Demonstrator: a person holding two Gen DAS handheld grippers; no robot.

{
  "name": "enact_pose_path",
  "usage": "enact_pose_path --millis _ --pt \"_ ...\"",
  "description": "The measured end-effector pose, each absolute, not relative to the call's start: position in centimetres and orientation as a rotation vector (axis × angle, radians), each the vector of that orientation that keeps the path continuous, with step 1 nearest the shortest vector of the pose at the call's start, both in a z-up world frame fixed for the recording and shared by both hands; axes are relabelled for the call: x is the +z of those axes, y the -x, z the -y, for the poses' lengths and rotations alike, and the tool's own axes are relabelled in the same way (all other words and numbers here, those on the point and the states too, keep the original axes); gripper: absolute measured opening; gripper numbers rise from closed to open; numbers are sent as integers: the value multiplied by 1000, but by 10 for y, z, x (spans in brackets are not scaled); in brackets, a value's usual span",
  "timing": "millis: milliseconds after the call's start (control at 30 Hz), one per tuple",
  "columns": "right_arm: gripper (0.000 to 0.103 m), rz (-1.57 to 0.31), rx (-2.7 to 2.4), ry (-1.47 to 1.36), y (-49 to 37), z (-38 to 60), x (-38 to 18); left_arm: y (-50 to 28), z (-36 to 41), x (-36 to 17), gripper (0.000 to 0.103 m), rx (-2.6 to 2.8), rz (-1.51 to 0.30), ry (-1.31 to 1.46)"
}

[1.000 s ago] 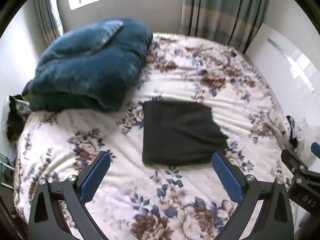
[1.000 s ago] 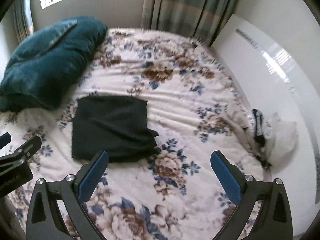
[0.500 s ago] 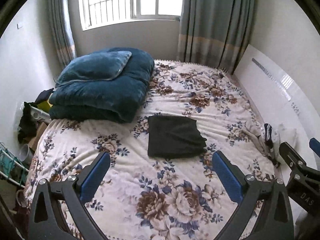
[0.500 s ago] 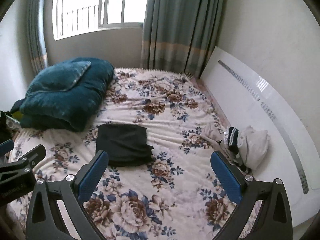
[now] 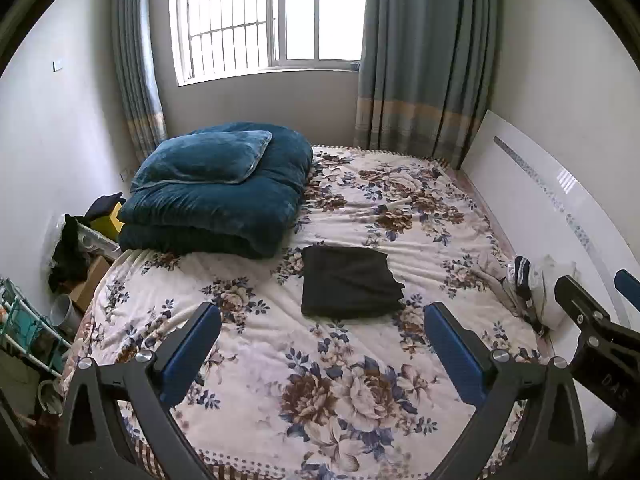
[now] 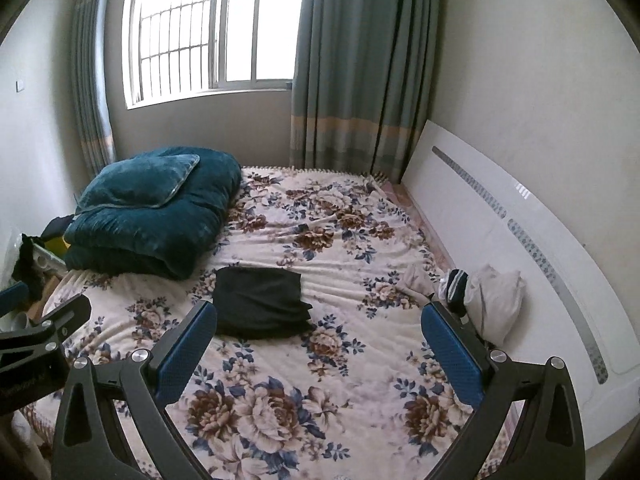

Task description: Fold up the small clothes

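both grippers have pulled well back from the folded black garment [image 5: 349, 283], which looks smaller than a second ago and lies alone mid-bed, so this fold seems finished. the left gripper [image 5: 320, 354] and right gripper [image 6: 318, 350] hold their fingers apart and empty. the floral bed [image 5: 360, 400] carries a teal duvet [image 5: 216, 196]; unfolded clothes [image 6: 486, 298] wait by the headboard.
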State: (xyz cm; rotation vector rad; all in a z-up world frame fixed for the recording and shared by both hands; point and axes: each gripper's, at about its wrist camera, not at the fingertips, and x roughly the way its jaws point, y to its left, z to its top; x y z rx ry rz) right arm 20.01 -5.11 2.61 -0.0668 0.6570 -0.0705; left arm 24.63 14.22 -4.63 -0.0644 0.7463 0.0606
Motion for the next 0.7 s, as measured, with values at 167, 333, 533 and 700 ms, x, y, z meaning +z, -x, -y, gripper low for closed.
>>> enact_pose_path --millis 167,333,533,700 --pt "103 -654 -71 59 -186 57 33 -235 -138 -45 103 57 -747 69" --pt "103 -651 -74 52 -180 59 34 -231 -136 -44 103 61 -746 67" --pt "103 -646 -76 47 -171 64 37 -228 -134 -42 103 58 -739 70" --pt "103 -644 -56 57 -166 65 43 -223 -134 -34 103 68 -727 67"
